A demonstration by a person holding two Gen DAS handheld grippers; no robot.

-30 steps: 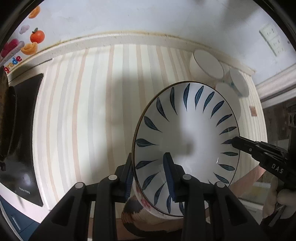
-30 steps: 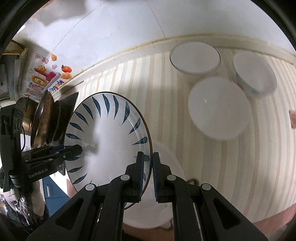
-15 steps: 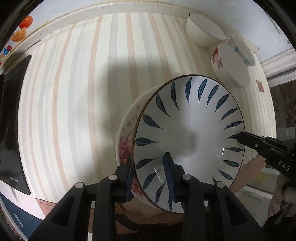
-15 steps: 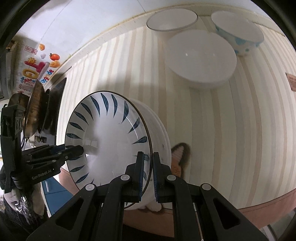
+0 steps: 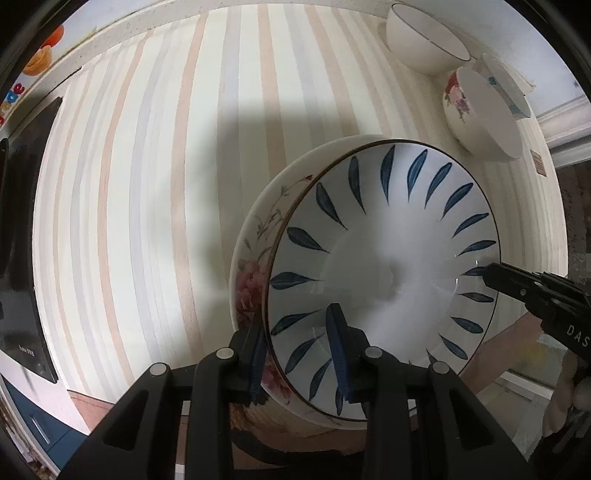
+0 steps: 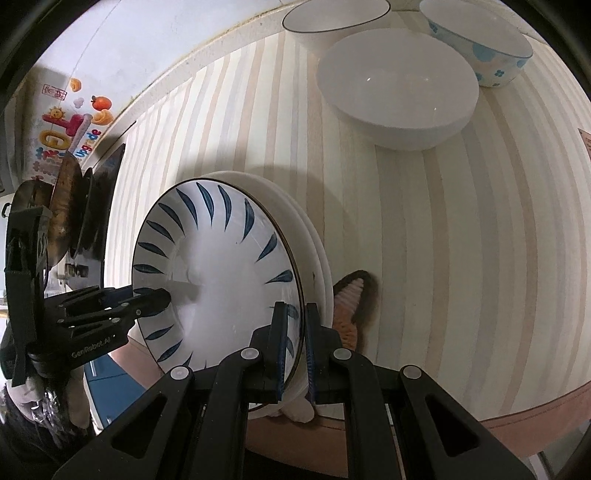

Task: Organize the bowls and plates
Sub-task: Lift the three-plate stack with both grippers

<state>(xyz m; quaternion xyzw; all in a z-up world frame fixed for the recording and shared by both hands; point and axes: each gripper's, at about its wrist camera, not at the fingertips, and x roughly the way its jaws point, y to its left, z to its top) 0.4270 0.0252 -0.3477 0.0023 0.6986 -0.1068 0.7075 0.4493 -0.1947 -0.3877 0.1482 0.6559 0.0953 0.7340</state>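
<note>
A white plate with blue leaf marks (image 5: 384, 273) (image 6: 221, 273) is held from both sides, just above or on a stack of white plates. The top stack plate has a pink flower rim (image 5: 255, 266); the stack's edges show in the right wrist view (image 6: 314, 251). My left gripper (image 5: 297, 347) is shut on the leaf plate's near rim, one finger under, one inside. My right gripper (image 6: 295, 332) is shut on the opposite rim. Each gripper shows in the other's view: the right one (image 5: 517, 291), the left one (image 6: 122, 306).
The striped tablecloth (image 5: 147, 184) covers the table. At the far right stand a plain white bowl (image 5: 424, 40) (image 6: 332, 18), a larger white bowl with a flower (image 5: 480, 114) (image 6: 399, 88) and a blue-flowered bowl (image 6: 484, 40). A black cooktop (image 5: 26, 240) and pan (image 6: 62, 206) lie left.
Both grippers have lowered the leaf plate toward the table and onto the plate stack. The table and bowls appear closer. Both grips are unchanged.
</note>
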